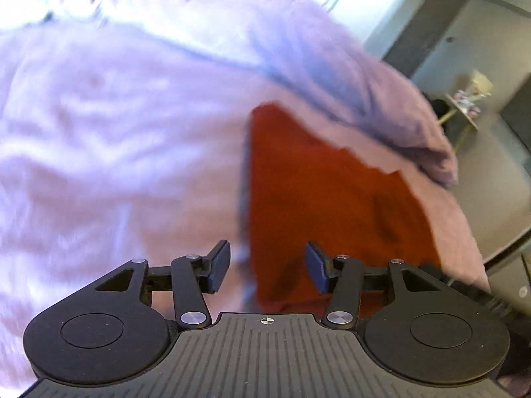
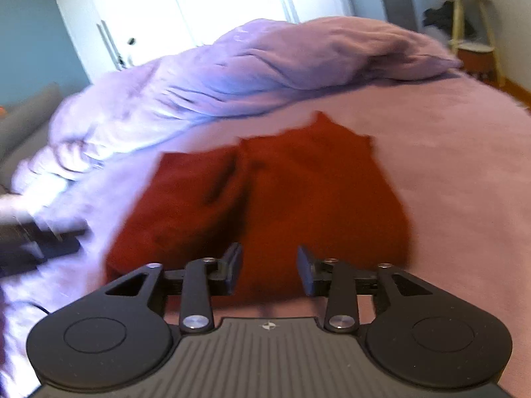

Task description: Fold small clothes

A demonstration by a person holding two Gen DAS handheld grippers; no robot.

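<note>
Left wrist view: the left gripper [image 1: 267,265] fills the bottom of the frame, its two dark blue pads [image 1: 220,265] standing apart with nothing clamped between them. In the gap, and stretching up the centre right of the frame, lies a red garment [image 1: 325,192], flat on a pink bedsheet [image 1: 186,219]. The garment's left edge runs just above the left pad; the right pad overlaps red cloth in the picture, though whether it touches is unclear. A rumpled lilac duvet [image 1: 132,83] covers the whole left and upper part of the frame, and one fold of it lies over the garment's upper right edge. At the far right, beyond the bed, a small wooden side table [image 1: 464,112] carries small blurred items. The picture is smeared by motion.

Right wrist view: the right gripper [image 2: 268,270] sits at the bottom centre, jaws likewise released and empty. Directly beyond its tips, the red garment [image 2: 282,199] spreads across the middle of the frame on the pink bedsheet [image 2: 448,165], with a dark crease running down its left half. The lilac duvet [image 2: 265,66] is heaped behind it across the upper half, close to the garment's far edge. At the left edge, a blurred dark shape, apparently the other gripper, lies over the duvet. White wardrobe doors [image 2: 186,10] stand in the upper left background, and the wooden side table [image 2: 471,26] in the upper right.
</note>
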